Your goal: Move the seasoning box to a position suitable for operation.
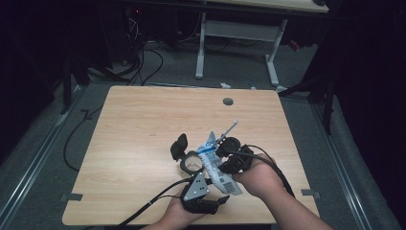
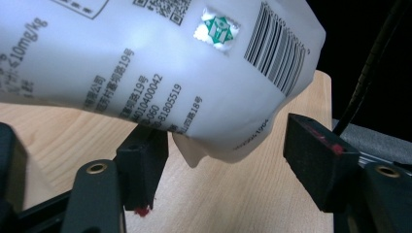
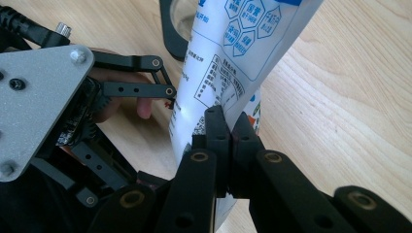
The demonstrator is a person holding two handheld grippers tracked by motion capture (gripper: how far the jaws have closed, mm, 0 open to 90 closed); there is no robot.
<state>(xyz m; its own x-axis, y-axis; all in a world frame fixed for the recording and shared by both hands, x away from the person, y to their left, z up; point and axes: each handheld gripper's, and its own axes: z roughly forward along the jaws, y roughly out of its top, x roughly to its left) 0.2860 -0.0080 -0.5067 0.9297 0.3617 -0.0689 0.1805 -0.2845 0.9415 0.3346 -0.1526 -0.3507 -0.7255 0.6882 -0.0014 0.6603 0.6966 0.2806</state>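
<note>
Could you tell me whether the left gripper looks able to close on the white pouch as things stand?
Probably yes: the left gripper is open, the white pouch hangs just above the gap, and the right gripper holds it.

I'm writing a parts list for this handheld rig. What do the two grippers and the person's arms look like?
Both grippers are black, with linkage arms joined by brass-coloured pivots. The left gripper carries a grey three-cornered plate with screws on top; its block-shaped jaw pads show small red marks. The right gripper has narrow, flat black jaws. A black cable trails from each. The person's forearms are bare, with no sleeves in sight.
</note>
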